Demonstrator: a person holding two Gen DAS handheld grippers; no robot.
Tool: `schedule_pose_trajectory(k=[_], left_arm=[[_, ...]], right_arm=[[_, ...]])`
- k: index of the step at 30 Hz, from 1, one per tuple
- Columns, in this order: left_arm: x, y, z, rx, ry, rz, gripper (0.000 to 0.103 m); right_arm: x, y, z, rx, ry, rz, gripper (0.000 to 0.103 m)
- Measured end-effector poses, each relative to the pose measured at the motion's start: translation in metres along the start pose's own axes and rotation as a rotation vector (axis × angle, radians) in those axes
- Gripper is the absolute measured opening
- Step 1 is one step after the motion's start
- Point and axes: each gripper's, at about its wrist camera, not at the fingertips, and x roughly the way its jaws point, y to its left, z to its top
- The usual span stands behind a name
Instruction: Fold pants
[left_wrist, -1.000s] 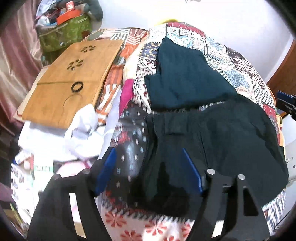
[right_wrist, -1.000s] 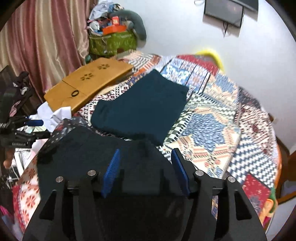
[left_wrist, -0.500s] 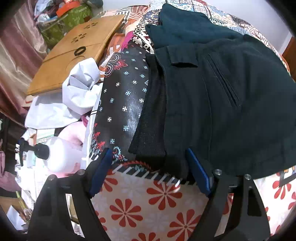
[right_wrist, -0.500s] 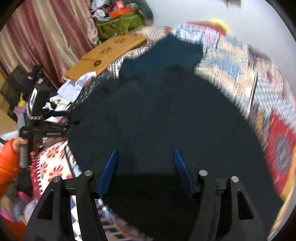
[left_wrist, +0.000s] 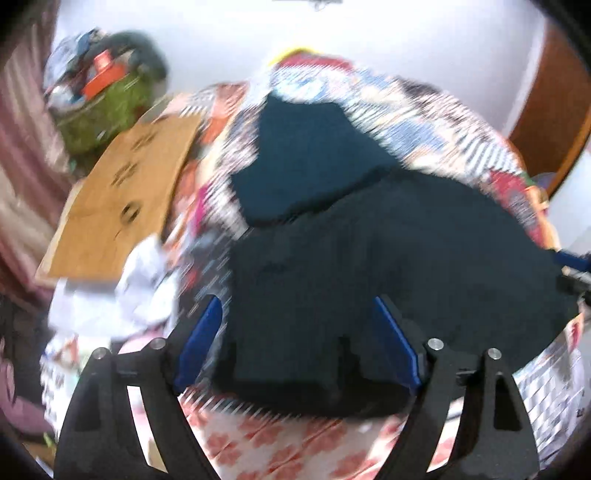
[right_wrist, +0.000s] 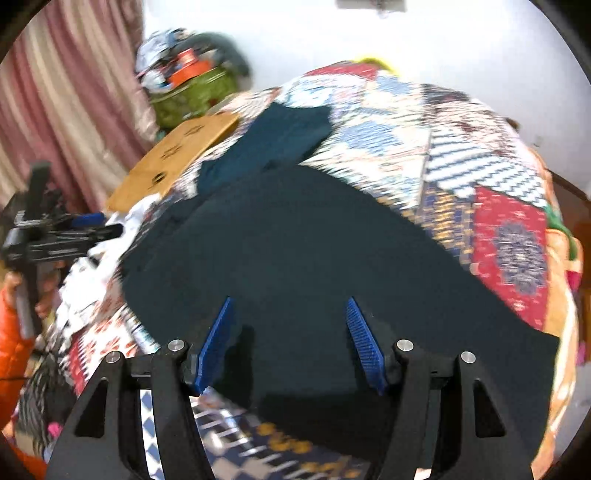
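Observation:
Dark black pants (left_wrist: 388, 266) lie spread on a patterned quilt (left_wrist: 461, 122), also in the right wrist view (right_wrist: 314, 251). Behind them lies a folded dark teal garment (left_wrist: 310, 158), seen too in the right wrist view (right_wrist: 273, 144). My left gripper (left_wrist: 299, 332) is open, above the near left edge of the pants, holding nothing. My right gripper (right_wrist: 291, 328) is open over the near right part of the pants, empty. Both views are motion-blurred. The left gripper shows in the right wrist view (right_wrist: 74, 229) at the far left.
A wooden lap table (left_wrist: 125, 192) lies left of the quilt, with white cloth (left_wrist: 147, 280) below it. A green bag (left_wrist: 103, 107) full of clutter stands at the back left. Pink curtains (right_wrist: 66, 96) hang on the left. A wooden door frame (left_wrist: 550, 110) is at the right.
Both grippers have pulled back and tilted up from close over the pants; more of the bed and wall shows. Both stay open and empty. The pants lie as before.

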Motion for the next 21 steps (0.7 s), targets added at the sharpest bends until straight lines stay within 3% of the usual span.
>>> schedule_pose_trajectory(k=[5,8,10,11,13,21], left_arm=[[0.035,-0.053,0.045,0.031,0.016,-0.065,0.084],[0.069,-0.082,0.050,0.067,0.084,-0.086,0.084],[0.091,-0.090,0.043,0.099,0.137,-0.081,0.085],[0.093,-0.094,0.036,0.112,0.127,-0.073,0.086],[0.086,-0.091,0.024,0.126,0.059,-0.054,0.089],[0.046,-0.081,-0.020,0.172,0.051,-0.044,0.089]], right_arm=[[-0.007,-0.021,-0.006,0.067,-0.032,-0.064,0.060],[-0.011,-0.037,-0.018,0.110,-0.034,-0.091,0.060],[-0.017,-0.048,-0.027,0.137,-0.043,-0.137,0.060],[-0.022,-0.052,-0.030,0.146,-0.047,-0.149,0.060],[-0.034,-0.068,-0.039,0.186,-0.062,-0.179,0.060],[-0.082,-0.120,-0.074,0.346,-0.107,-0.294,0.060]])
